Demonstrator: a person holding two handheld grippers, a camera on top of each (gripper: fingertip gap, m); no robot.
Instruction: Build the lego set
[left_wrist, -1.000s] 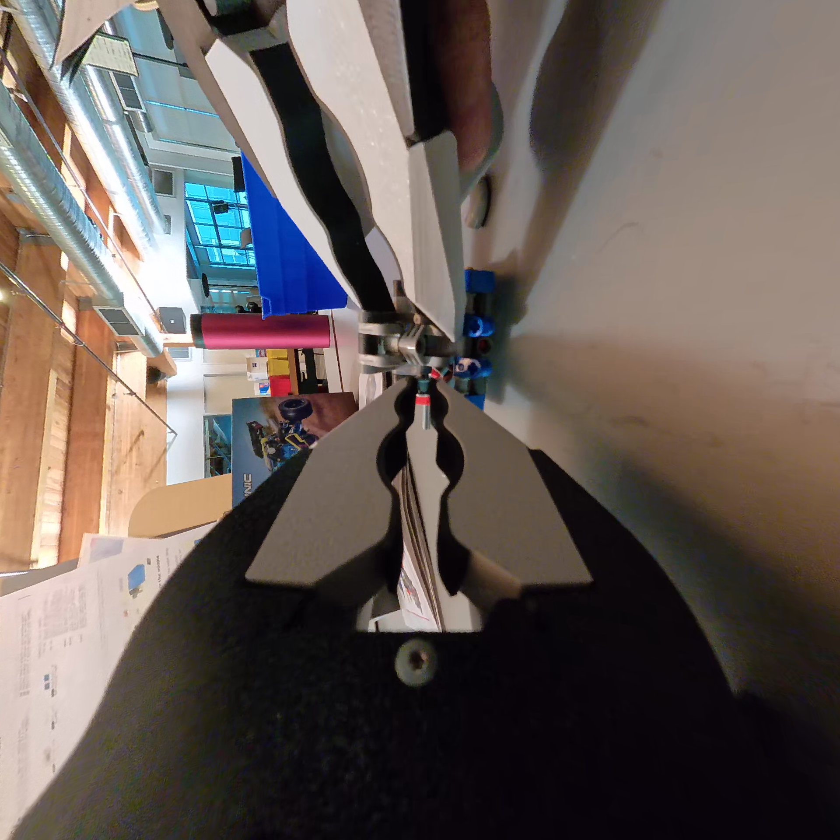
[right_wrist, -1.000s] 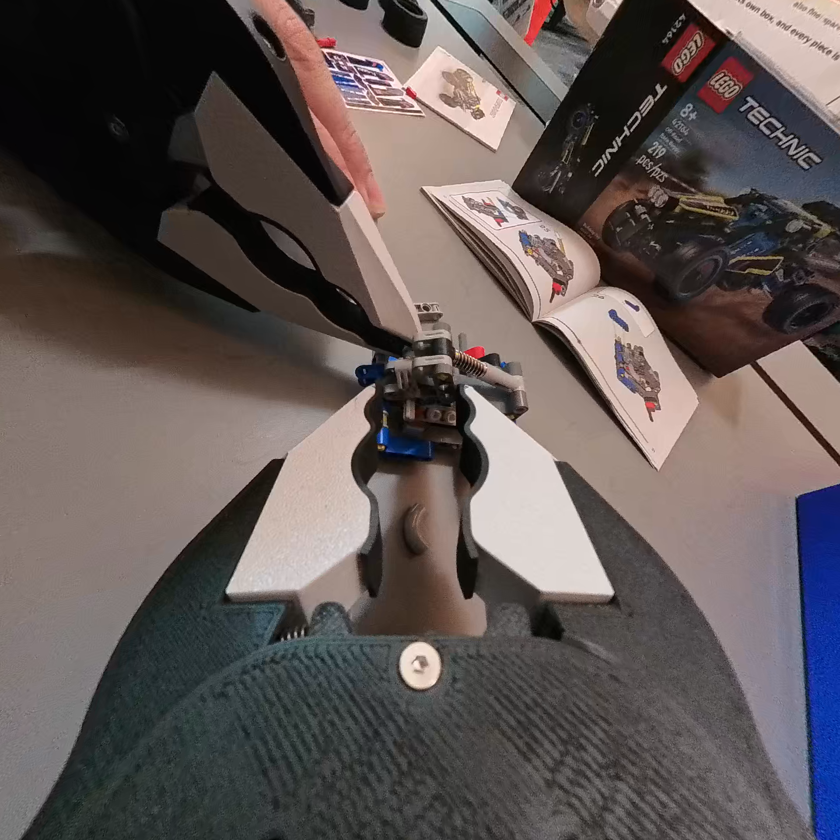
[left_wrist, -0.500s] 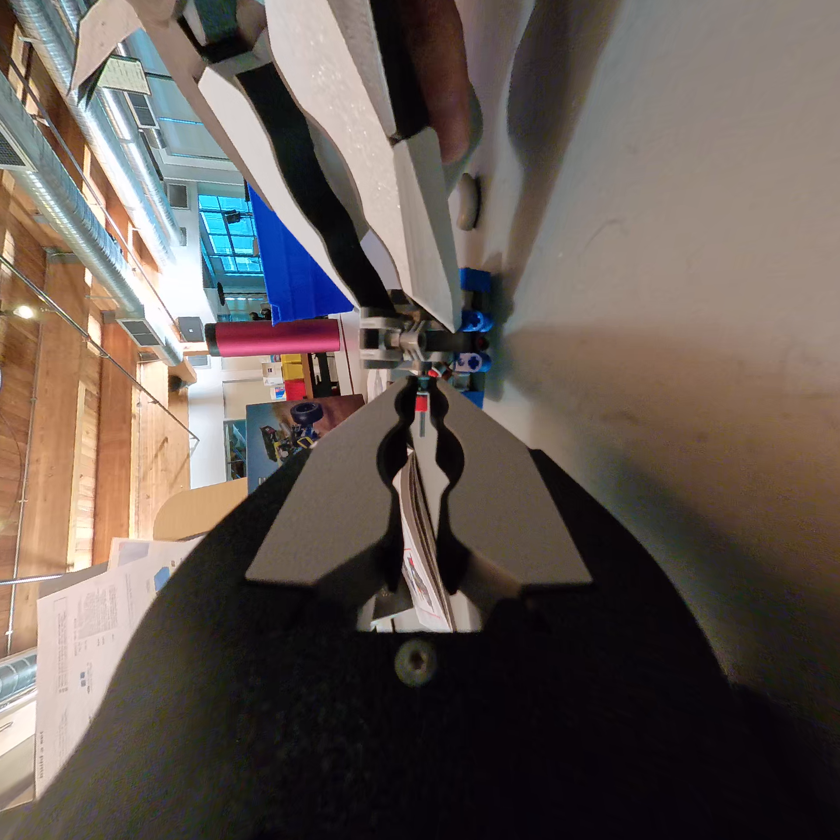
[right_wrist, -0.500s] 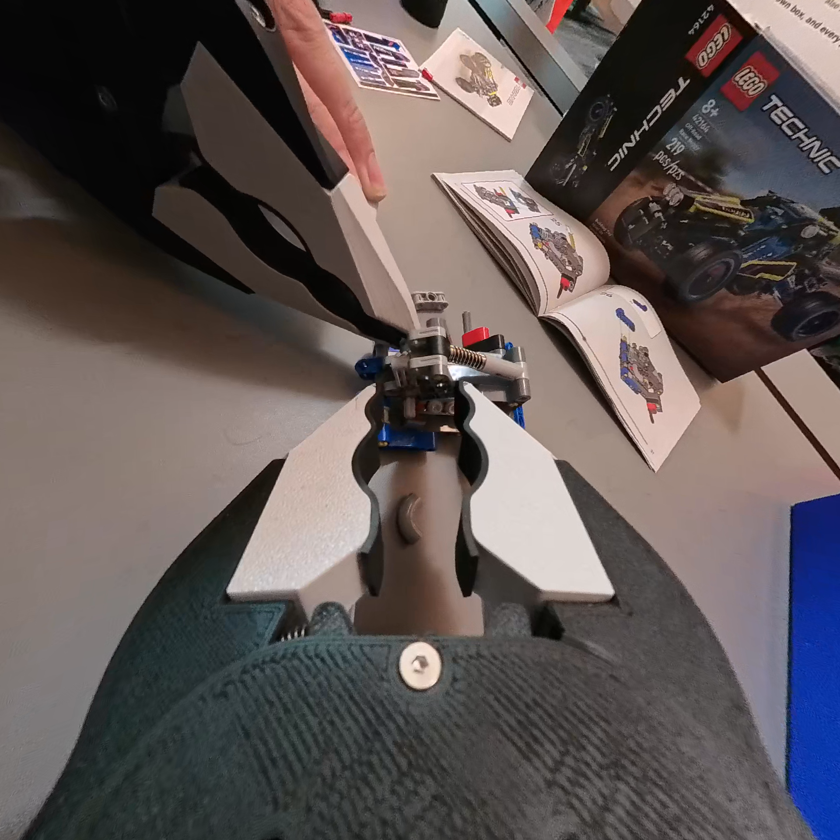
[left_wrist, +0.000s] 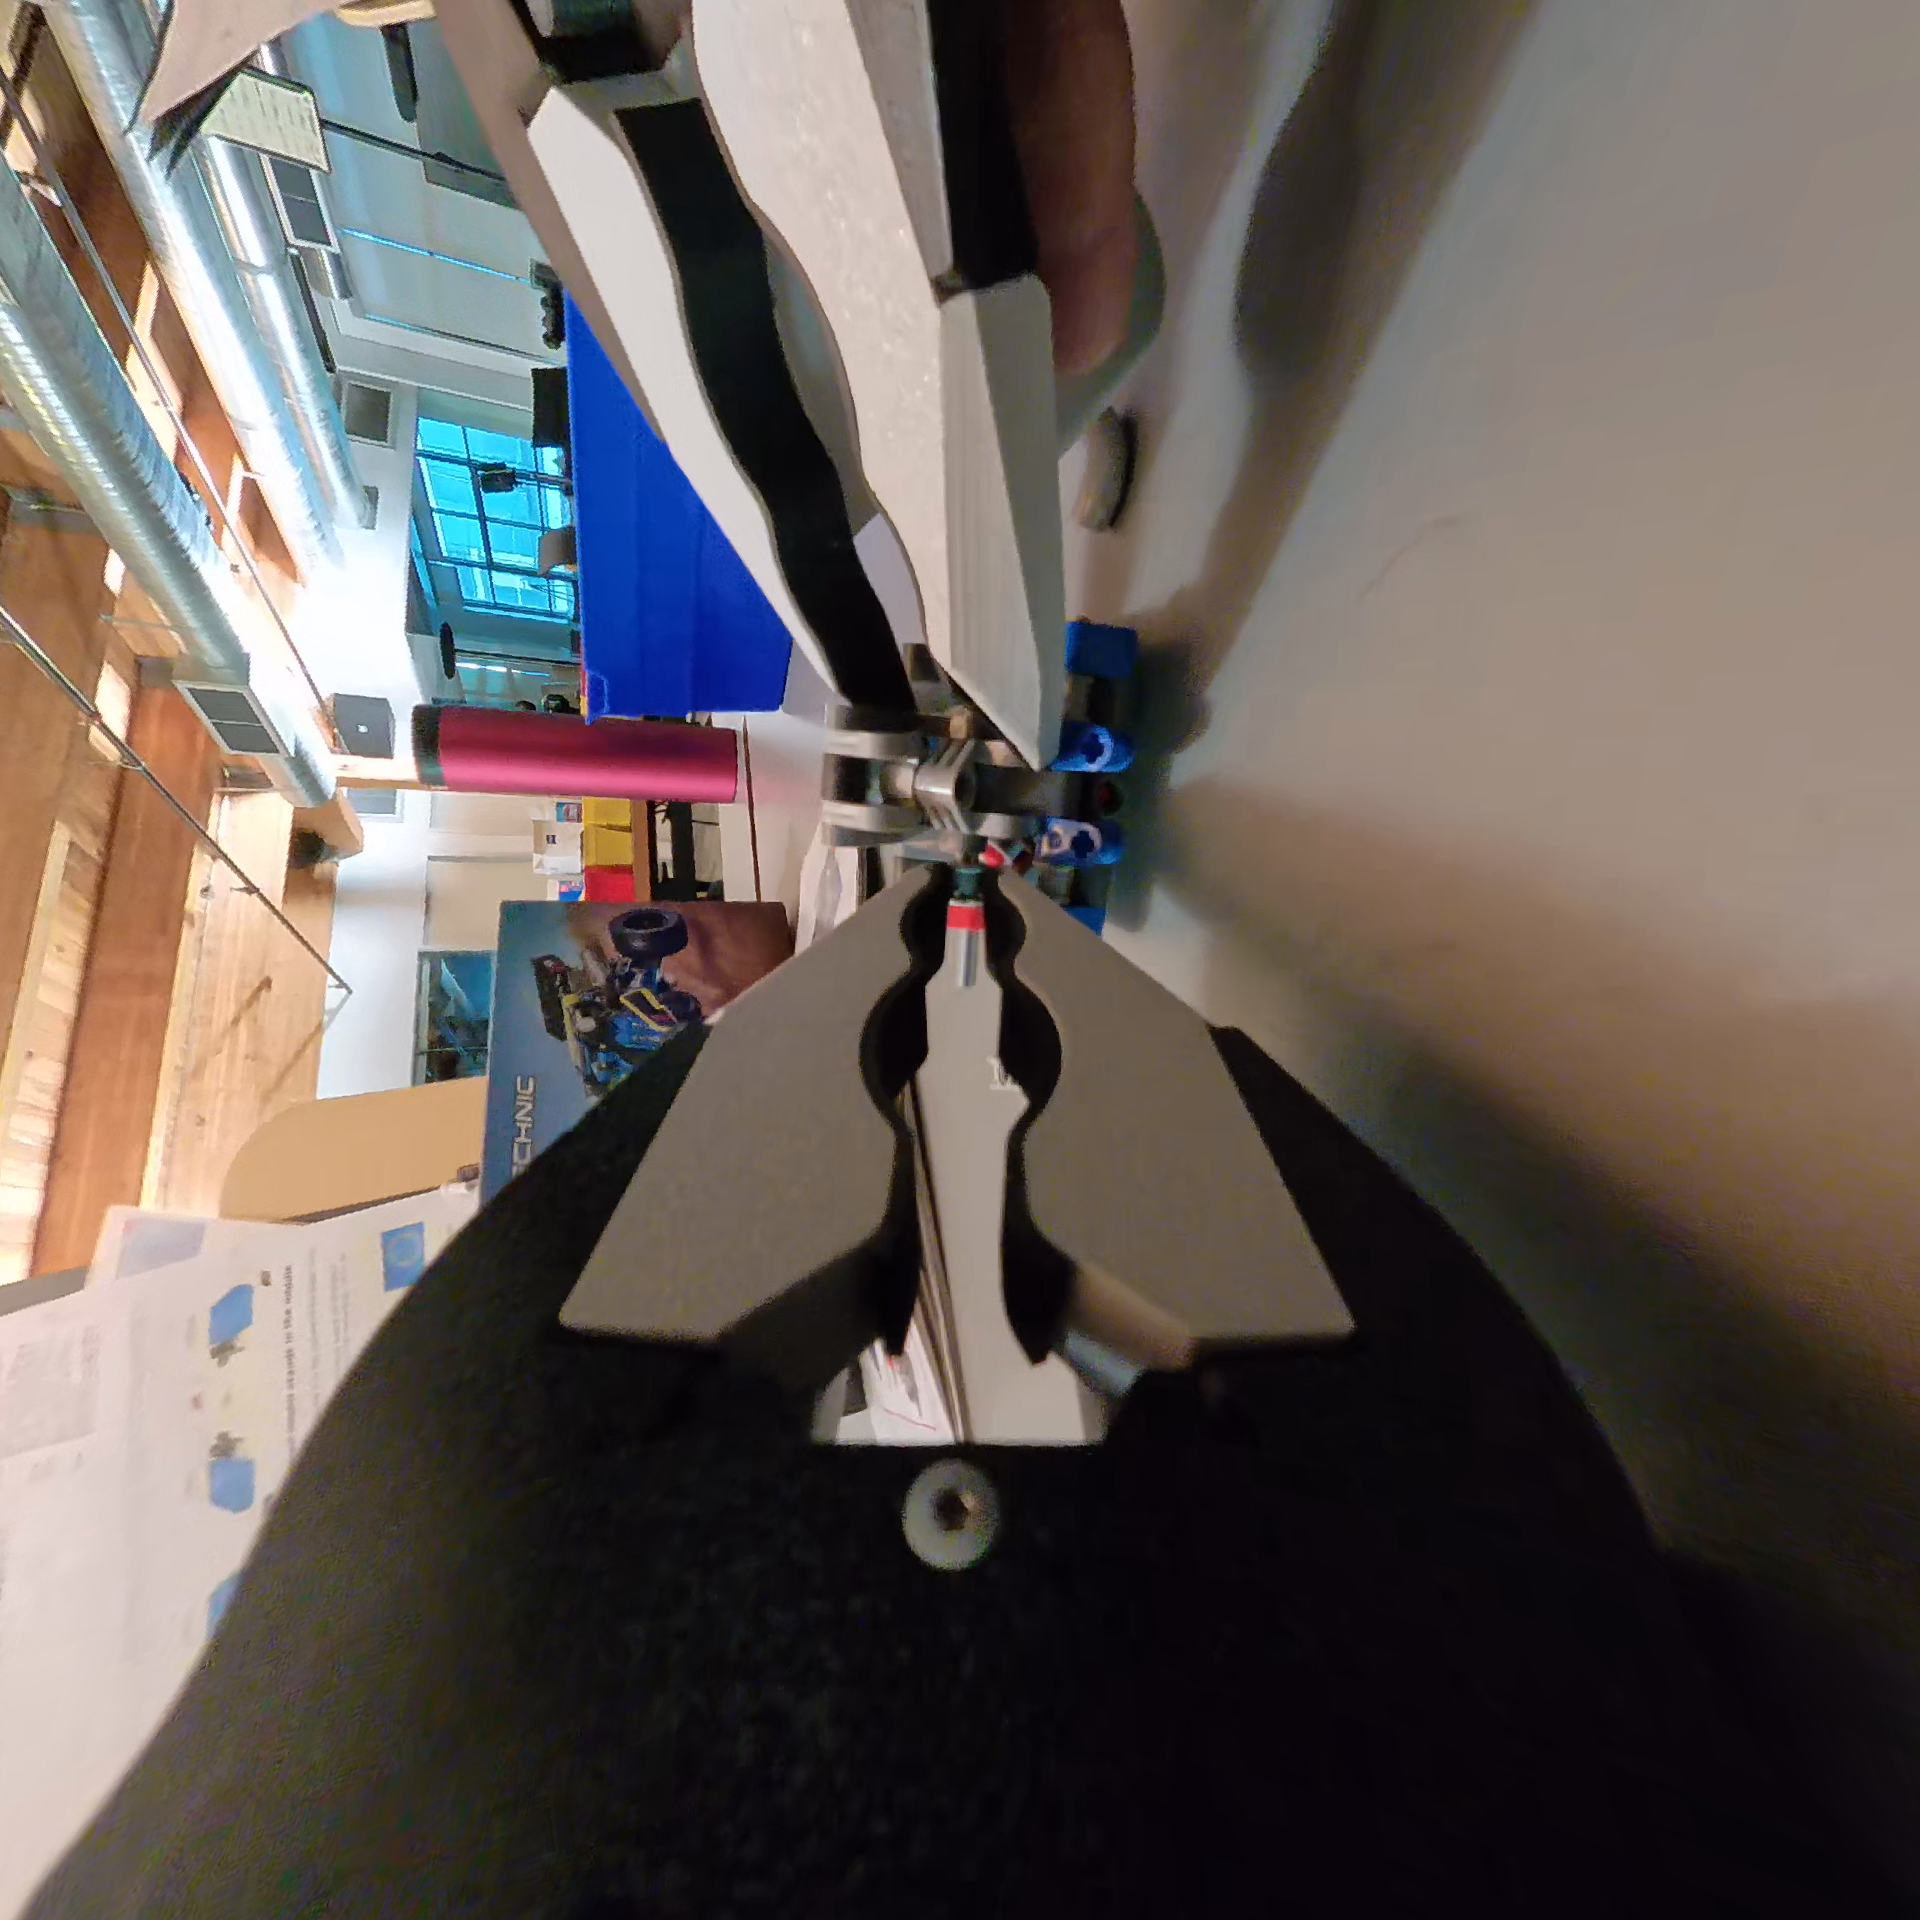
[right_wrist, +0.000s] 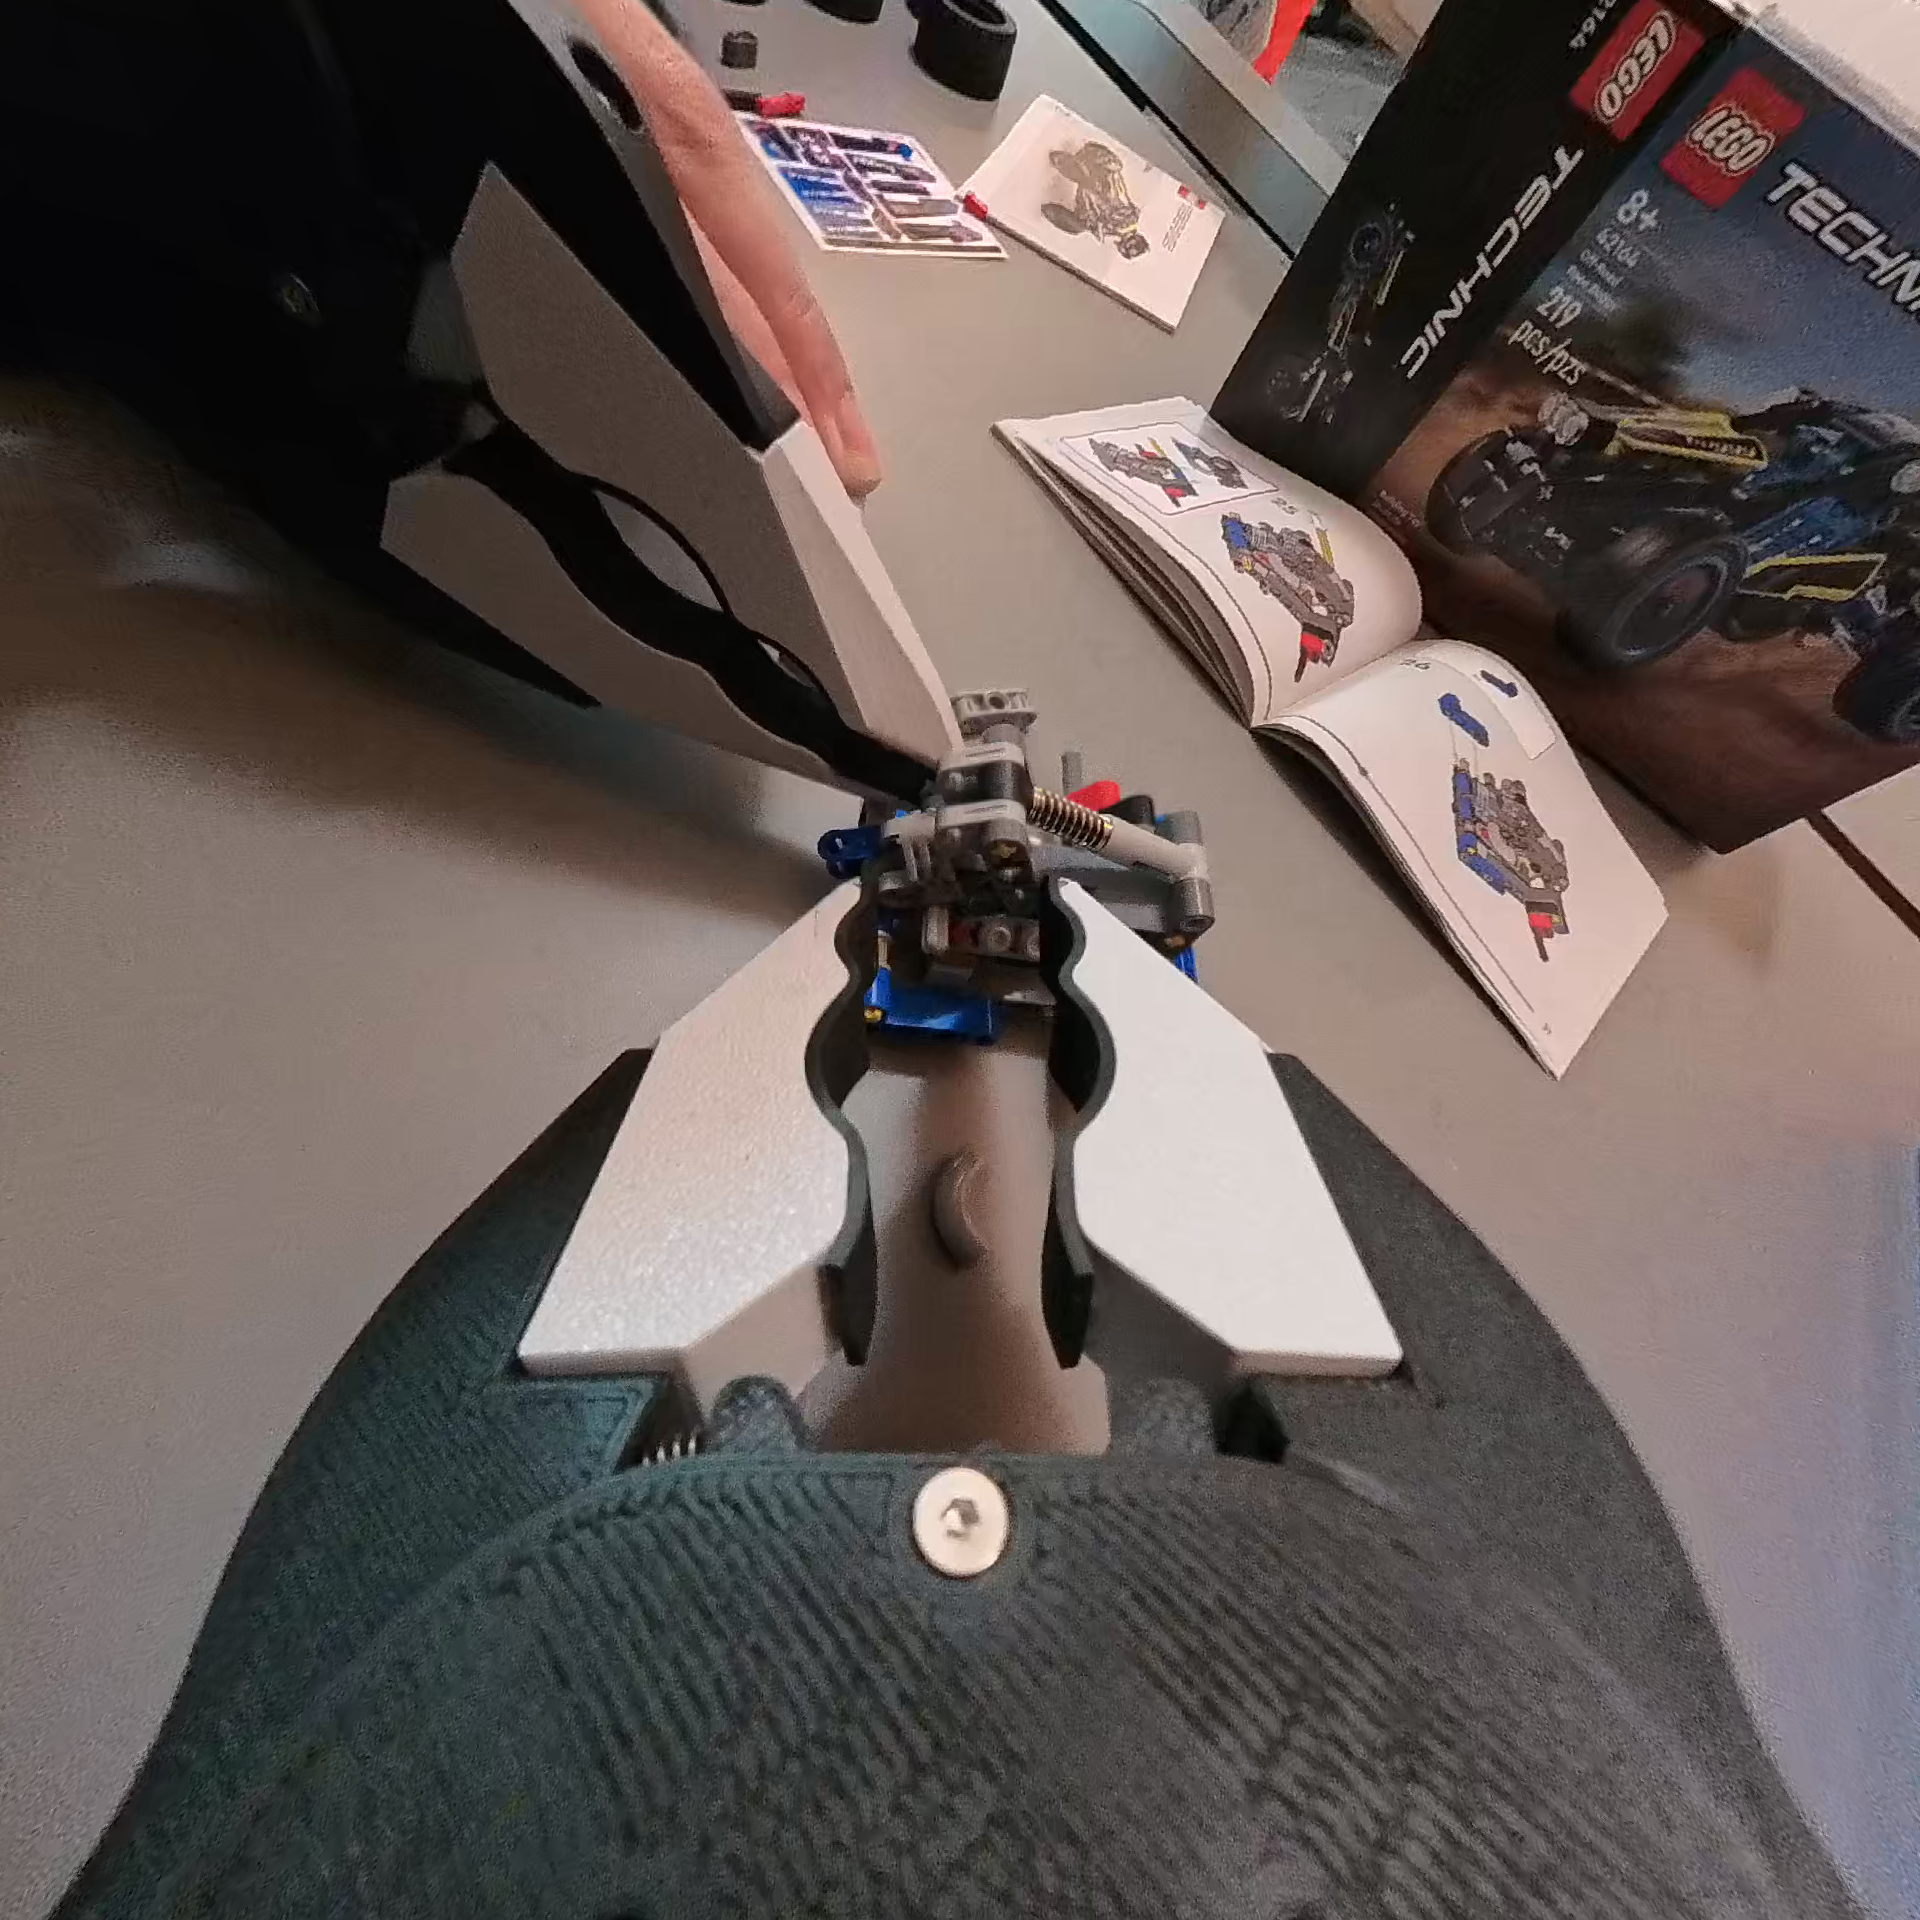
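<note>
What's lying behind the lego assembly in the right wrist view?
Behind the lego assembly lies bare grey table, then a sticker sheet and a leaflet. The left gripper hides what is behind its left side.

Right wrist view, upper right: cardboard box (right_wrist: 1621, 416) carries a red logo patch, large white lettering and small numerals. Open booklet (right_wrist: 1351, 644) below it: tiny page numbers. Sticker sheet (right_wrist: 873, 192), top centre: too small to read. Left wrist view, lower left: printed paper sheets (left_wrist: 156, 1351), blurred.
</note>
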